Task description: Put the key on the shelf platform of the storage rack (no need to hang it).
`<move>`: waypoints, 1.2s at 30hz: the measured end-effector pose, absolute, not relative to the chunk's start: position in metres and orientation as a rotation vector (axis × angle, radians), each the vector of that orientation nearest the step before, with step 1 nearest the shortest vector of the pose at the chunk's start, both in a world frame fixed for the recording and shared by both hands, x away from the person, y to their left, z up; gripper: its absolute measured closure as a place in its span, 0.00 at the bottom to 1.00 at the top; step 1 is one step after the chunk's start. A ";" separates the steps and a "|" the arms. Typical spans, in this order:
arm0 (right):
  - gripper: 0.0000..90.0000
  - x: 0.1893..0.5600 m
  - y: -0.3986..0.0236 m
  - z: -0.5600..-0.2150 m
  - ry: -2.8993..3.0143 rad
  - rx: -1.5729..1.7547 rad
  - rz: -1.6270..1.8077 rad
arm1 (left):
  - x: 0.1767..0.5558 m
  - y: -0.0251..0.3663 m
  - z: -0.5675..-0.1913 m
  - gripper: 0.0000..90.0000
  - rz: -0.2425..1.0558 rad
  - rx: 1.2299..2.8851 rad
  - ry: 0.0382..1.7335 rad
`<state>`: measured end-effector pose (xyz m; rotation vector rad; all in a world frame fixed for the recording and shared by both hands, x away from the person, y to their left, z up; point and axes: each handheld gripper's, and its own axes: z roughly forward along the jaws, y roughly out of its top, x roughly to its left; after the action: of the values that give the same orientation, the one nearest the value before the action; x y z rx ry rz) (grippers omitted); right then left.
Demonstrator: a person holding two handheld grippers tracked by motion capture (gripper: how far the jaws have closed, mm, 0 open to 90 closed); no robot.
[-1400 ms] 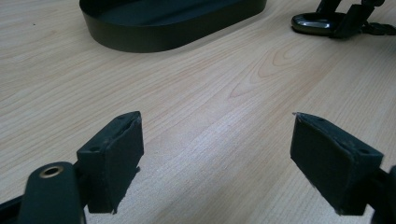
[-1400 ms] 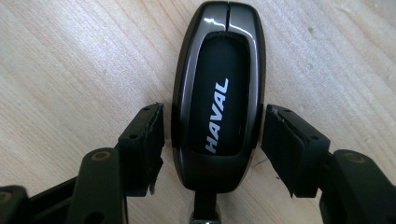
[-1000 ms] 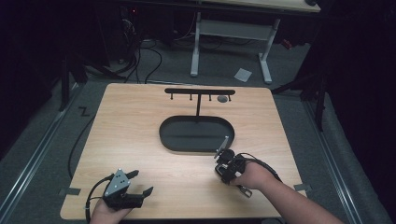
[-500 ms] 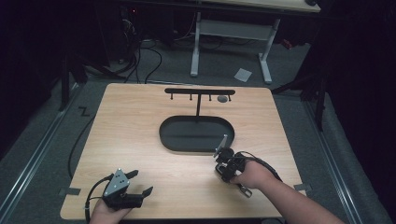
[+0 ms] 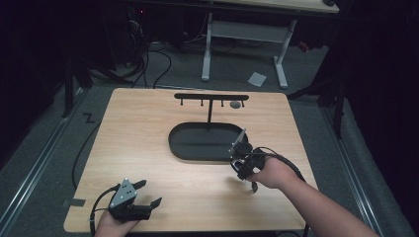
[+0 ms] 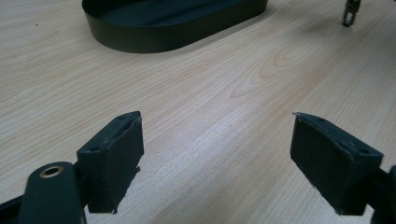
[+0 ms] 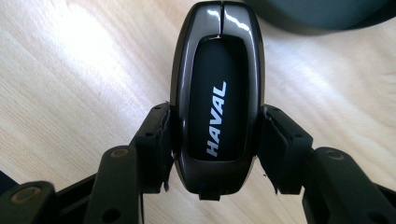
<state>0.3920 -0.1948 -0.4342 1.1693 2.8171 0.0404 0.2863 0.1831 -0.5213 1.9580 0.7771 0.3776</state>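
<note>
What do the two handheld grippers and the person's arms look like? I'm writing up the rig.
Both grippers, left gripper and right gripper, are black with a grey three-cornered plate on top and a trailing black cable. The jaws carry flat black pads with brass-coloured pivot pins. Forearms are bare, no sleeves.

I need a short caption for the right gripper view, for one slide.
Right claw shut on a glossy black HAVAL car key fob, held just above the wooden table.

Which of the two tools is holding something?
The right tool, by the black tray. It is shut on a black Haval car key. The left tool is open over bare wood table.
</note>
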 end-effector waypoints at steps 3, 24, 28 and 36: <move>0.54 0.398 -0.195 -0.423 2.801 1.148 0.053 | 0.286 0.183 -0.521 0.20 0.378 1.958 0.778; 0.54 0.451 -0.187 -0.385 2.716 1.201 0.111 | 0.286 0.188 -0.521 0.20 0.384 1.949 0.789; 0.54 0.459 -0.182 -0.386 2.728 1.174 0.106 | 0.285 0.188 -0.521 0.20 0.384 1.946 0.791; 0.54 0.479 -0.166 -0.388 2.720 1.139 0.100 | 0.285 0.190 -0.521 0.20 0.386 1.956 0.793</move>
<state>0.4795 -0.1665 -0.3881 1.1393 2.7205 0.1000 0.2853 0.1902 -0.5209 1.9558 0.7933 0.3859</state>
